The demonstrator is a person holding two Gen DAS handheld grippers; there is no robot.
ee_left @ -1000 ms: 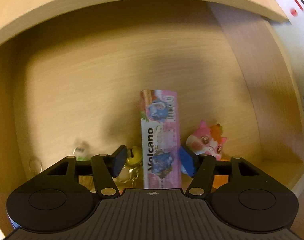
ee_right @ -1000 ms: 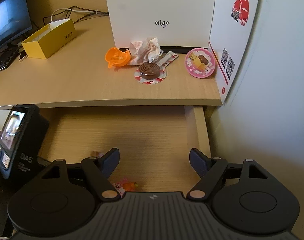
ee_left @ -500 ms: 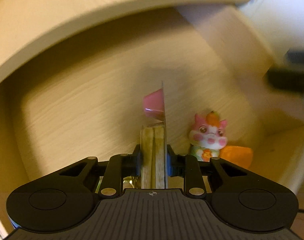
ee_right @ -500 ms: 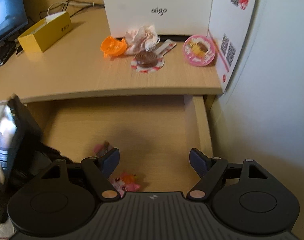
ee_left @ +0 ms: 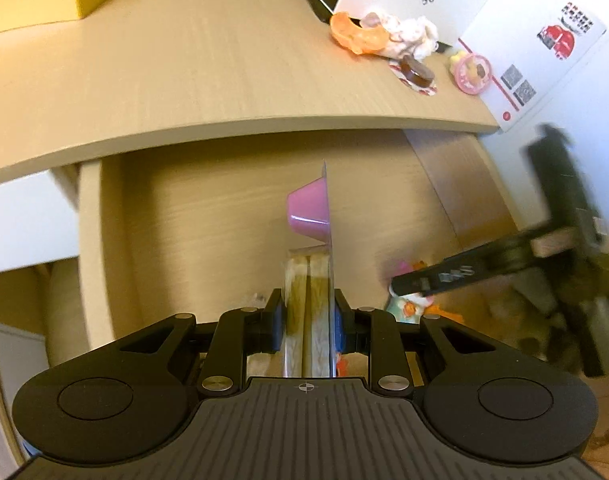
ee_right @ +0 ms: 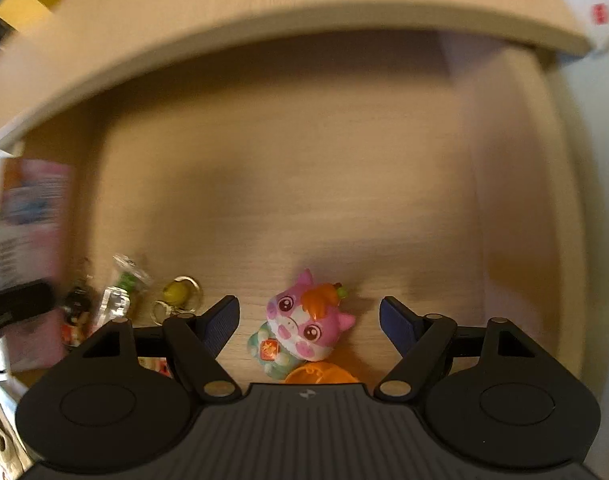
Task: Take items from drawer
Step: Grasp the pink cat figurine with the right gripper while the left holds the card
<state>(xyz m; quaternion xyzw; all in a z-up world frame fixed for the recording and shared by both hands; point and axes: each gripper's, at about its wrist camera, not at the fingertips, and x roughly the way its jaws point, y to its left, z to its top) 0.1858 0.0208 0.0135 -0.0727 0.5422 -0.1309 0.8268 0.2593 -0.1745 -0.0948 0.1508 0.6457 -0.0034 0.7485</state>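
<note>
L tool [ee_left: 307, 316] is clenched on the snack pack [ee_left: 309, 280] — a flat pack seen edge-on, pink cup [ee_left: 309, 216] bulging from its upper part, biscuit sticks showing below. The pack is up off the drawer [ee_left: 208, 216] floor and held in front of the table [ee_left: 184, 64] edge, so this item looks mid-way out; it isn't set down yet.

R tool [ee_right: 309, 320] is released, jaws wide, pointing steeply down into the drawer w/ the pink cat toy [ee_right: 304, 320] lying between its fingers, not touched by either pad. An orange capsule half [ee_right: 320, 374] sits just below the toy, touching it or nearly so. Further left on the drawer floor: a yellow bell keyring [ee_right: 178, 294], a clear-wrapped small item [ee_right: 120, 288] and a dark figure charm [ee_right: 75, 312] — blurred, can't tell more.

Step in hand, as I read it: L carries the pack out while R lines up on the toy. Next for R: drop a bit lower, centre the pads on the toy's head, close gently — it's rounded and could squirt sideways. L needs a bare spot on the table, clear of the orange capsule half [ee_left: 354, 36] and other things already there.
</note>
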